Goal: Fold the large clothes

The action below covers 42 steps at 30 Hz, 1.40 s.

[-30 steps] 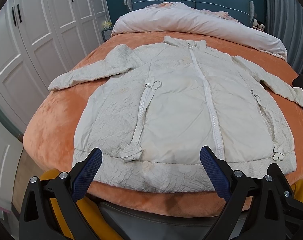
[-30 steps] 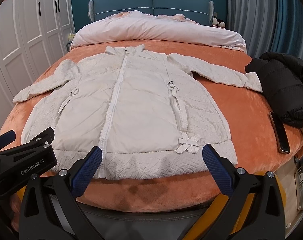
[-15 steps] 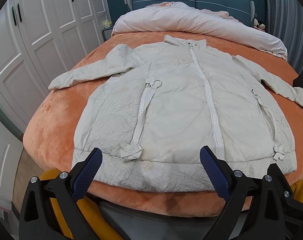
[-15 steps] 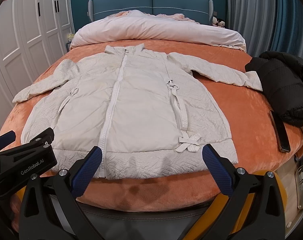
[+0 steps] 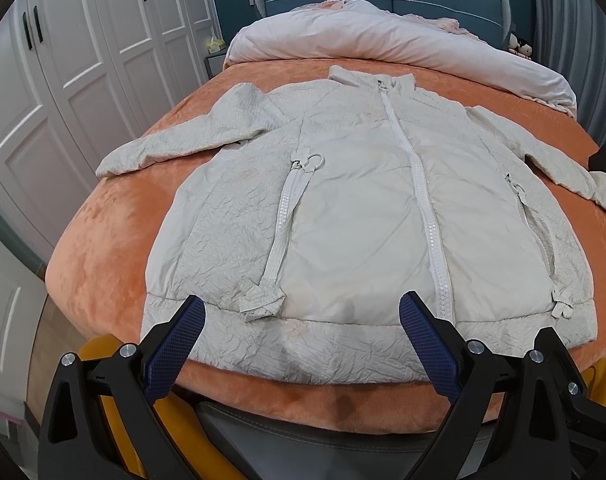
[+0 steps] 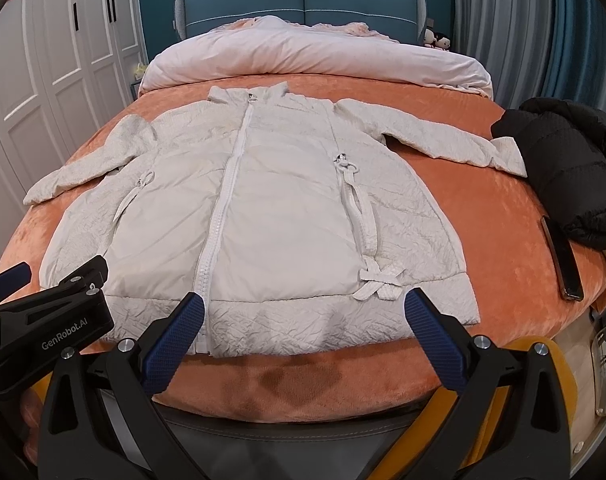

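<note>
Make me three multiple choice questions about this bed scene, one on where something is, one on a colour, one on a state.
1. Where does the phone lie?
A. on the white jacket
B. on the bed right of the jacket
C. on the pillow

2. What colour is the blanket?
A. orange
B. green
C. grey

3. How is the white jacket?
A. folded in half
B. hanging up
C. spread flat, zipped

Key: 1 B, it rests beside the black jacket; 2 A, orange shows all around; 3 C, both sleeves lie out and both tools, left and right, hang open above the hem.
</note>
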Tool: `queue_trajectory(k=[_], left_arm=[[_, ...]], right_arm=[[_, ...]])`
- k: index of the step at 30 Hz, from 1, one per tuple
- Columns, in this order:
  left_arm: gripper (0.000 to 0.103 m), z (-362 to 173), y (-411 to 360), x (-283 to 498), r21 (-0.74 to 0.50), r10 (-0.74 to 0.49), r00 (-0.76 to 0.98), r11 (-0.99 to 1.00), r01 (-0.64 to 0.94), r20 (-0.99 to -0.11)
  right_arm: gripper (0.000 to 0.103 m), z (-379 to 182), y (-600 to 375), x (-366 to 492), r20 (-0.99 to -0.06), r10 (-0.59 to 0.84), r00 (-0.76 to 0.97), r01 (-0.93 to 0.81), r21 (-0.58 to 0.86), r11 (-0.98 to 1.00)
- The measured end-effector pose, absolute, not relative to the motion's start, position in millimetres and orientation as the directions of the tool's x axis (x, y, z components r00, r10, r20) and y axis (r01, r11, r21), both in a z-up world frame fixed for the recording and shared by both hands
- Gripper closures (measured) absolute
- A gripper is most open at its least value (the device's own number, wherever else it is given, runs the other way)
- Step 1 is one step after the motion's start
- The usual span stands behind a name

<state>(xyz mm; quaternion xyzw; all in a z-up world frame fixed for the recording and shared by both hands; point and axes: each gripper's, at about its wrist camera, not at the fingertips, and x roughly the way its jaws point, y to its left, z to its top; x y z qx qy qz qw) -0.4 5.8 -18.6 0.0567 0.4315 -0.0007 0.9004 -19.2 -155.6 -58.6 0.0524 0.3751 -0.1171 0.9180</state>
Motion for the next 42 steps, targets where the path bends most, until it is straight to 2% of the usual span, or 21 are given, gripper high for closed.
queue_trajectory(k=[7, 11, 16, 20, 25, 30, 32, 34, 35, 36, 37, 39, 42], left_arm=[[0.007, -23.7, 2.8, 3.3, 0.106, 0.044, 0.613, 0.992, 0.065, -0.789], [0.006, -26.4, 13.5, 21.1, 0.061, 0.013, 0.606, 0.996, 0.058, -0.795], [0.006, -25.4, 55.4, 74.1, -0.045, -0.025, 0.594, 0.999, -0.018, -0.804], [0.006, -28.2, 87.8, 115.3, -0.036, 0.06, 0.608, 0.989, -0.144, -0.791], [0.006, -41.0, 118.1, 152.1, -0.064, 0.108, 0.605, 0.965, -0.254, -0.789], [0.006, -65.9, 125.5, 174.8, -0.078, 0.091, 0.55, 0.958, -0.277, -0.83], [0.006, -80.2, 126.5, 181.5, -0.073, 0.082, 0.504, 0.957, -0.28, -0.86], [0.005, -86.5, 125.2, 180.8, -0.054, 0.1, 0.51, 0.959, -0.278, -0.854], [0.005, -87.3, 124.7, 180.8, -0.048, 0.106, 0.519, 0.96, -0.275, -0.848], [0.005, -88.1, 124.0, 180.8, -0.043, 0.109, 0.525, 0.962, -0.27, -0.844], [0.005, -89.7, 123.4, 180.8, -0.038, 0.11, 0.528, 0.964, -0.263, -0.842], [0.005, -92.5, 124.7, 181.7, -0.037, 0.11, 0.528, 0.965, -0.26, -0.842], [0.005, -94.5, 126.6, 181.2, -0.049, 0.101, 0.537, 0.965, -0.259, -0.838]], right_arm=[[0.005, -65.8, -158.6, -14.6, -0.713, -0.156, 0.683, 0.238, 0.017, 0.971], [0.005, -70.7, -184.7, 1.3, -0.713, -0.143, 0.687, 0.226, 0.022, 0.974], [0.005, -69.7, -297.8, 44.2, -0.709, -0.174, 0.683, 0.372, 0.133, 0.919], [0.005, -83.7, -422.9, 85.9, -0.731, -0.192, 0.654, 0.543, 0.278, 0.792], [0.005, -108.7, -556.5, 130.3, -0.752, -0.265, 0.603, 0.708, 0.353, 0.611], [0.005, -148.3, -629.5, 153.4, -0.789, -0.252, 0.56, 0.804, 0.445, 0.393], [0.007, -146.0, -633.2, 161.2, -0.77, -0.308, 0.558, 0.815, 0.441, 0.376], [0.065, -138.3, -631.8, 181.8, -0.754, -0.285, 0.592, 0.784, 0.455, 0.423], [0.07, -133.4, -630.1, 189.9, -0.752, -0.282, 0.596, 0.778, 0.453, 0.435], [0.09, -119.1, -621.6, 202.8, -0.721, -0.291, 0.629, 0.749, 0.461, 0.476], [0.098, -107.2, -615.4, 210.3, -0.693, -0.286, 0.662, 0.715, 0.469, 0.518], [0.098, -69.7, -588.0, 233.5, -0.61, -0.266, 0.746, 0.619, 0.491, 0.613], [0.099, -2.0, -504.7, 275.4, -0.457, -0.115, 0.882, 0.362, 0.499, 0.788]])
